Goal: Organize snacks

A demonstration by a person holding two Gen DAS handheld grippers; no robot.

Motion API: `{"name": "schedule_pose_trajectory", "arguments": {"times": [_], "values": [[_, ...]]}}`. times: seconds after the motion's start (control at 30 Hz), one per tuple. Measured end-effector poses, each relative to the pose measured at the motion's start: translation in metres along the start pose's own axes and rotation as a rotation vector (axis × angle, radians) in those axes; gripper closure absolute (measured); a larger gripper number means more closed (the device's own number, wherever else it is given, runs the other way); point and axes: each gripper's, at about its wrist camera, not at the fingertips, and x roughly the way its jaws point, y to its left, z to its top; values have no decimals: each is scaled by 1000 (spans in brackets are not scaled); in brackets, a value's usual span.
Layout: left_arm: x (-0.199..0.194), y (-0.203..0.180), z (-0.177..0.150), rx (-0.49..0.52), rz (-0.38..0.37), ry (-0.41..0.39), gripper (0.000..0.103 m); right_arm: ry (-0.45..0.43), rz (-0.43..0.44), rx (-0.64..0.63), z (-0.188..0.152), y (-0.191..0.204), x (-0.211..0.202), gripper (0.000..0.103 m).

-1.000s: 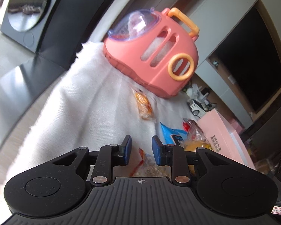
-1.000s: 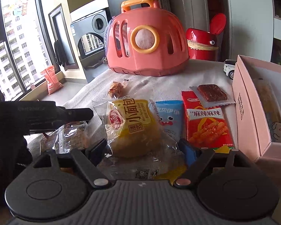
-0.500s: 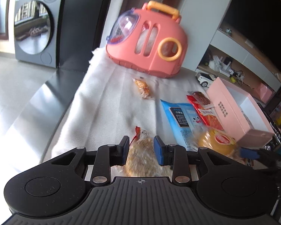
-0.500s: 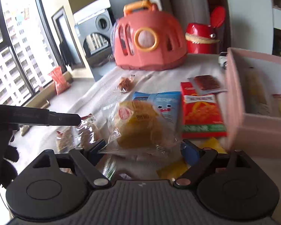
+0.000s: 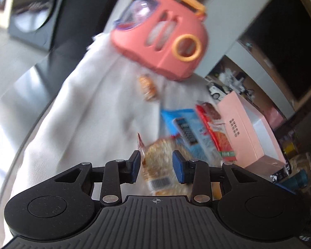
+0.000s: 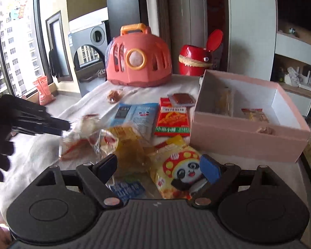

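My left gripper (image 5: 156,166) has a brown crispy snack packet (image 5: 161,159) between its blue pads. The jaws are opening, and the wrapper still fills the gap, raised over the white cloth (image 5: 89,114). In the right wrist view that packet (image 6: 80,132) hangs at the left gripper's tip (image 6: 64,125). My right gripper (image 6: 157,167) stands wide, shut on a clear-wrapped yellow bun packet (image 6: 128,147). A yellow panda packet (image 6: 176,172) lies below it. The open pink box (image 6: 238,137) to the right holds a few snacks.
On the cloth lie a blue packet (image 6: 134,114), a red packet (image 6: 172,120), a brown bar (image 6: 182,98) and a small candy (image 6: 114,97). A pink carrier (image 6: 139,62) and a red bin (image 6: 194,62) stand behind. A gloved hand is at the left edge.
The right gripper has carried the bun packet up and toward the pink box. The left gripper rose with the crispy snack packet, and its pads now stand a little wider apart.
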Motion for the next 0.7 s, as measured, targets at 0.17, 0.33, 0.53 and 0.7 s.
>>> {"name": "schedule_pose_trajectory", "arguments": {"times": [0.17, 0.33, 0.53, 0.7], "values": [[-30, -26, 6, 101, 26, -109, 65, -2, -108, 77, 10, -30, 12, 17], [-43, -60, -21, 142, -263, 145, 65, 91, -145, 142, 3, -47, 45, 37], [11, -94, -50, 154, -300, 294, 73, 126, 2, 104, -9, -21, 31, 39], [20, -81, -21, 180, -115, 99, 77, 193, 127, 17, -29, 2, 0, 39]]}}
